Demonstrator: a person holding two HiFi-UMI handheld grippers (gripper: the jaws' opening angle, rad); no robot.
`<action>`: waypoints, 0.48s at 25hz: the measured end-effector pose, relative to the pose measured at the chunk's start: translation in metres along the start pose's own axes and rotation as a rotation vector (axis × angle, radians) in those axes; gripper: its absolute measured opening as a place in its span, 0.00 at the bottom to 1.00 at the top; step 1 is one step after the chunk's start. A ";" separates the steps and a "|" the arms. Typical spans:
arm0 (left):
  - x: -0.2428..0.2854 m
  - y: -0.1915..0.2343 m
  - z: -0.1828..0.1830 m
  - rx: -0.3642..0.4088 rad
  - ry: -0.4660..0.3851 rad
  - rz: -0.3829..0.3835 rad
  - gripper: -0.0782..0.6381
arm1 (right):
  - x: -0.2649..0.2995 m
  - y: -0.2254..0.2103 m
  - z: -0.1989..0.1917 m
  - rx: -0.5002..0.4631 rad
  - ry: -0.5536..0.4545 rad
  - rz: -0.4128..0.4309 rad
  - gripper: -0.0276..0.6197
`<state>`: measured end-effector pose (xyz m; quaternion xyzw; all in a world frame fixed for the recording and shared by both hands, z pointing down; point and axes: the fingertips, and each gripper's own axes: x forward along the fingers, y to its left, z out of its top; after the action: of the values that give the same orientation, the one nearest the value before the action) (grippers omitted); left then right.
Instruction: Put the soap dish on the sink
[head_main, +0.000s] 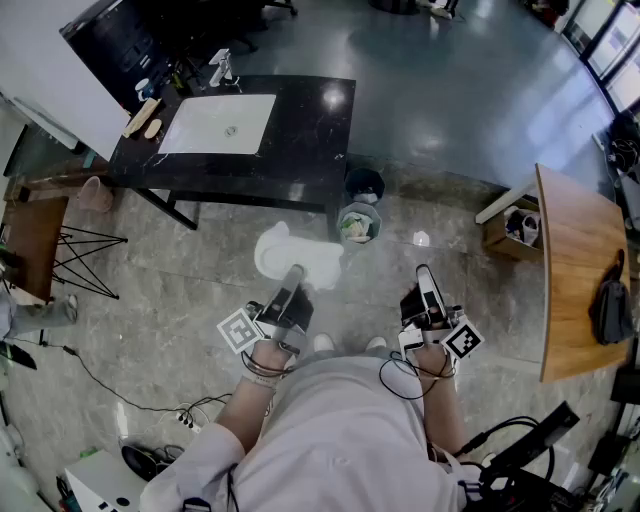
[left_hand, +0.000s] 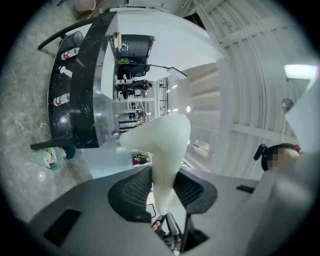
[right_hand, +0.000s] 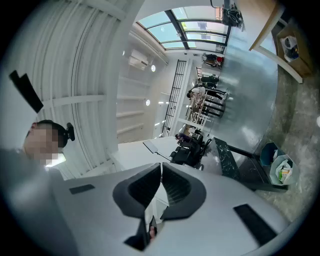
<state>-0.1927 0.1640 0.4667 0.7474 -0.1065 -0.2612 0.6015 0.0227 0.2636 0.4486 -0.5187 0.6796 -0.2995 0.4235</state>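
The person stands on a grey stone floor, well back from a black counter that carries a white sink with a faucet at its far edge. The left gripper pinches the soap dish – a white, wavy-edged piece. In the left gripper view the dish's narrow end sits pressed between the two dark ribbed pads while its wider part flares out beyond them. The dish hangs in the air over the floor, in front of the counter and far from the sink, just beside a small lined waste bin as seen from the head view. The right gripper is held up alongside – its jaws are pressed together with nothing between them. A wooden table stands off to the right.
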 end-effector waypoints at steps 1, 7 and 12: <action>-0.002 -0.001 0.000 0.002 -0.003 0.001 0.29 | 0.001 0.000 -0.001 0.001 0.002 -0.001 0.08; -0.005 0.007 0.003 -0.005 -0.012 0.017 0.29 | 0.008 -0.003 -0.007 0.011 0.023 -0.008 0.08; -0.018 0.012 0.015 -0.001 -0.027 0.031 0.29 | 0.015 -0.008 -0.021 0.016 0.041 -0.020 0.08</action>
<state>-0.2133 0.1565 0.4811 0.7418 -0.1261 -0.2619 0.6043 0.0060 0.2460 0.4610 -0.5156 0.6806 -0.3197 0.4108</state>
